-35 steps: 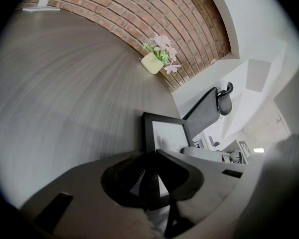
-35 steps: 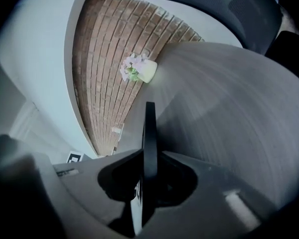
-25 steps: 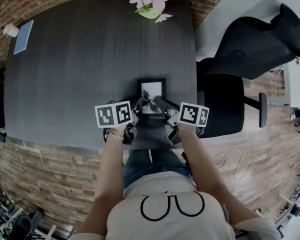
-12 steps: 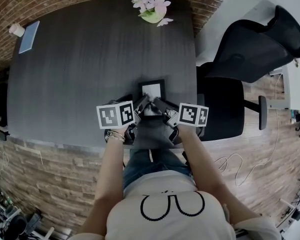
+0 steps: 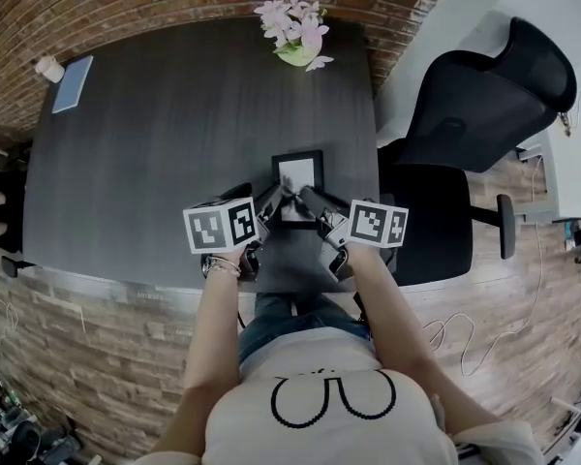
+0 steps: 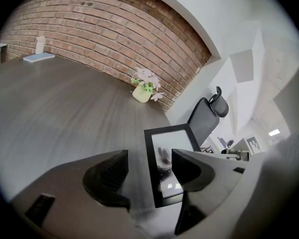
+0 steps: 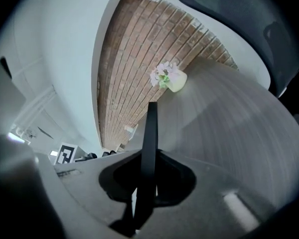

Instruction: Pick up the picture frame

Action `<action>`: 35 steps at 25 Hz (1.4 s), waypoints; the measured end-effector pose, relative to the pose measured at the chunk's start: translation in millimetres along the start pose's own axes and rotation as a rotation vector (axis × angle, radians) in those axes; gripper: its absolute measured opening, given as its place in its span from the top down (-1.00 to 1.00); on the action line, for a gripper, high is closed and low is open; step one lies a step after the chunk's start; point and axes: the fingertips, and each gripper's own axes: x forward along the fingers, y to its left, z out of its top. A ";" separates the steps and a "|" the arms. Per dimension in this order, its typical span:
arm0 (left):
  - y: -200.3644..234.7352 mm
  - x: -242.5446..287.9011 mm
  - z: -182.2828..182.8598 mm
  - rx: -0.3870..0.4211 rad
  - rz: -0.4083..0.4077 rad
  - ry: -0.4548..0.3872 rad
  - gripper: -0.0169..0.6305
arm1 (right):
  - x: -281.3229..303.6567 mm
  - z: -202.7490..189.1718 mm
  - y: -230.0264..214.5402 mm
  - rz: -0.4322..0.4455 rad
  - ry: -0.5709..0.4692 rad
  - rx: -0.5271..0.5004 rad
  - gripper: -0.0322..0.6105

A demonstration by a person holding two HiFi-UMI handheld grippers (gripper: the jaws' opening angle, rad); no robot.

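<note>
A black picture frame (image 5: 298, 174) with a pale print sits near the front right of the dark table (image 5: 174, 114). My right gripper (image 5: 308, 200) grips its near edge, the jaws closing on it. In the right gripper view the frame (image 7: 149, 133) stands edge-on between the pads of the right gripper (image 7: 148, 176). My left gripper (image 5: 271, 201) is at the frame's near left corner, jaws wide open. In the left gripper view the frame (image 6: 172, 153) has its left border between the spread jaws of the left gripper (image 6: 149, 158), and neither pad presses on it.
A pot of pink flowers (image 5: 295, 27) stands at the table's far edge. A blue book (image 5: 73, 83) and a small white jar (image 5: 48, 68) lie at the far left corner. A black office chair (image 5: 484, 95) stands right of the table. A brick wall runs behind.
The left gripper's jaws have opened wide and let go of the frame. Both grippers have risen a little, and the frame stays in the right gripper.
</note>
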 end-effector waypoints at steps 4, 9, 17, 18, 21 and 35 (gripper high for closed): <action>-9.1 -11.9 16.3 0.038 -0.010 -0.055 0.12 | -7.5 14.9 19.4 0.029 -0.054 -0.041 0.78; -22.7 -32.3 42.2 0.125 -0.001 -0.149 0.12 | -19.7 31.1 41.4 0.047 -0.127 -0.104 0.79; -48.0 -62.5 85.4 0.233 -0.007 -0.320 0.13 | -44.2 63.8 82.7 0.079 -0.228 -0.227 0.79; -51.4 -65.6 89.9 0.250 -0.003 -0.336 0.14 | -48.5 69.4 88.0 0.080 -0.248 -0.249 0.79; -60.6 -74.2 102.3 0.311 0.022 -0.380 0.25 | -60.9 84.1 103.7 0.091 -0.302 -0.308 0.79; -89.4 -116.4 135.3 0.504 0.107 -0.596 0.95 | -98.6 110.7 159.7 0.109 -0.461 -0.547 0.79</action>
